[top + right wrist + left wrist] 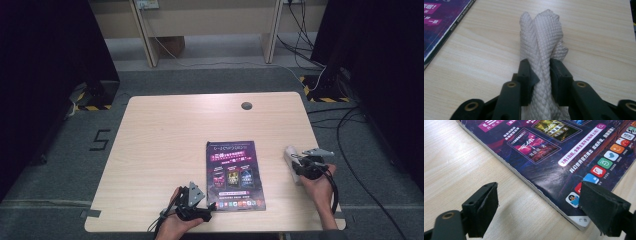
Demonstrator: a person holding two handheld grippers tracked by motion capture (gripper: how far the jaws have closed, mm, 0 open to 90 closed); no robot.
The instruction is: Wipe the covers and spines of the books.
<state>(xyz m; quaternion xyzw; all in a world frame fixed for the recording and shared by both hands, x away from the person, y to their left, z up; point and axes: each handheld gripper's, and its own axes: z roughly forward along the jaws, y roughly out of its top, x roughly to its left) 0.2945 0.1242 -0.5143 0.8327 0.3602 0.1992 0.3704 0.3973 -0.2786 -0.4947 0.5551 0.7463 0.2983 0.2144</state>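
Right, a pale wood-grain table [165, 150] sits on grey carpet, with a round cable port [246, 105] near its far edge. Black partitions [45, 65] stand dark on both sides, and cables [350, 130] trail across the floor at the right. A figure five [100, 139] is marked on the carpet to the left, and yellow-and-black hazard tape [92, 107] shows at both far corners.

On the table, a dark purple magazine [234, 174] lies flat, near the front edge, roughly mid-table.

Over at the right edge, the right gripper [541, 72] has a white textured cloth [541, 37] between its jaws. The pads are tight against a bunched fold on both sides, so that's a narrow grip on the cloth. The cloth rests on the wood, well apart from the magazine's spine.

And the left gripper [536, 197] sits low at the magazine's near left corner. Its jaws stand wide, one over bare wood, the other above the cover's corner, gripping nothing.
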